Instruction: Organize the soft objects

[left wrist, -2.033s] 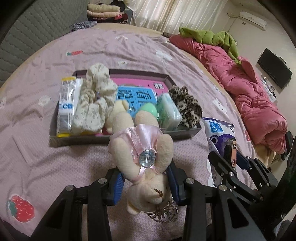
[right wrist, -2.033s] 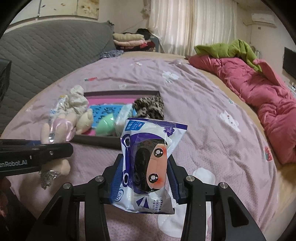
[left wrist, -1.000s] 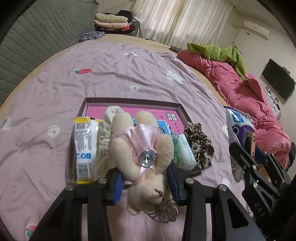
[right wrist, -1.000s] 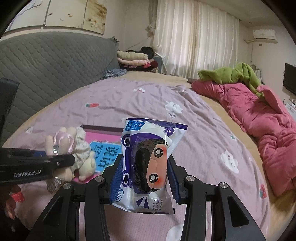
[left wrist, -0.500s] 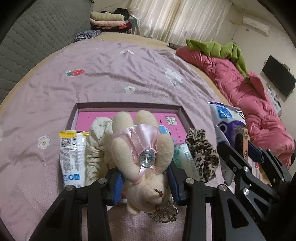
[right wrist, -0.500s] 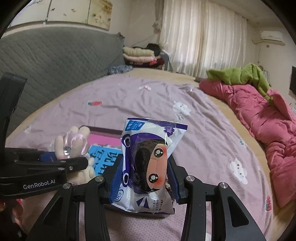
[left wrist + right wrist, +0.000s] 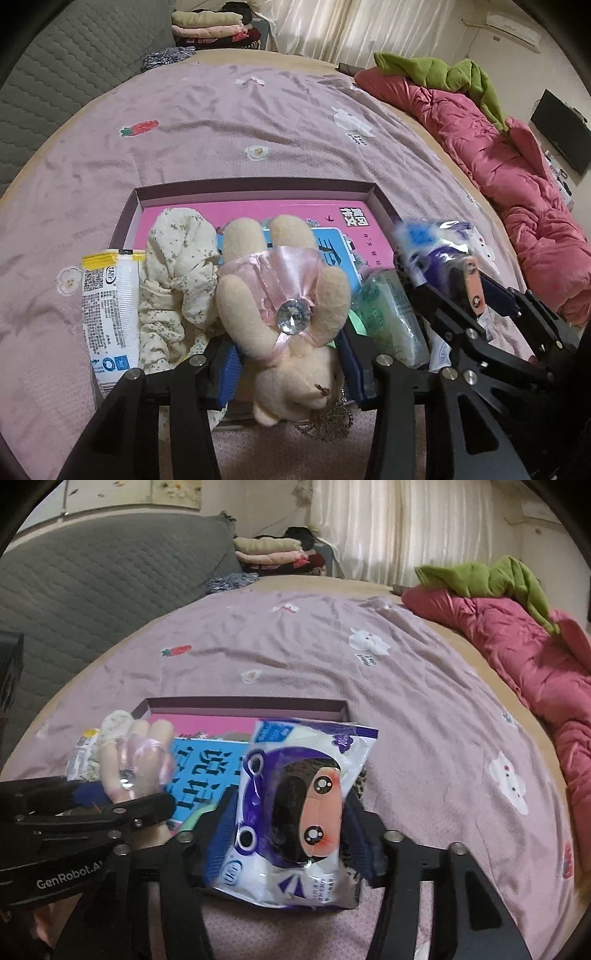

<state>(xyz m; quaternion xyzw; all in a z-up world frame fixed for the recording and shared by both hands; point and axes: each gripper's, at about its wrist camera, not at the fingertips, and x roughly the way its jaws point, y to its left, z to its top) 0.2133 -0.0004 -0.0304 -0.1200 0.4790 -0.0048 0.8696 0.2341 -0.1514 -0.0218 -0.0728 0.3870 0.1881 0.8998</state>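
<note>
Container: one shallow tray (image 7: 255,184), dark purple rim, pink printed base with a blue panel, resting on the lilac bedspread (image 7: 221,110)

Contents, left to right in the left wrist view:
- one white tissue pack (image 7: 109,310) with a yellow end, lying along the left edge
- one cream floral cloth bundle (image 7: 177,280), just beside the tissue pack
- one green wrapped pack (image 7: 391,314), toward the right side
- a small pale green item beside it, mostly hidden; kind cannot be told
- a leopard-print item, only a sliver showing behind the right gripper's load

Held items:
- one cream plush bear (image 7: 284,302) in a pink satin dress with a round gem, head toward the camera, clamped at the body between the blue pads of the left gripper (image 7: 288,365); it hangs over the near part of the tray, between the cloth bundle and the green pack
- one white and purple tissue packet (image 7: 295,812) with a cartoon face, upright, pinched at both sides by the right gripper (image 7: 291,834), over the tray's near right corner

Surroundings: one crumpled red quilt (image 7: 498,147) with one green garment (image 7: 443,74) on it; one stack of folded clothes (image 7: 214,26)
</note>
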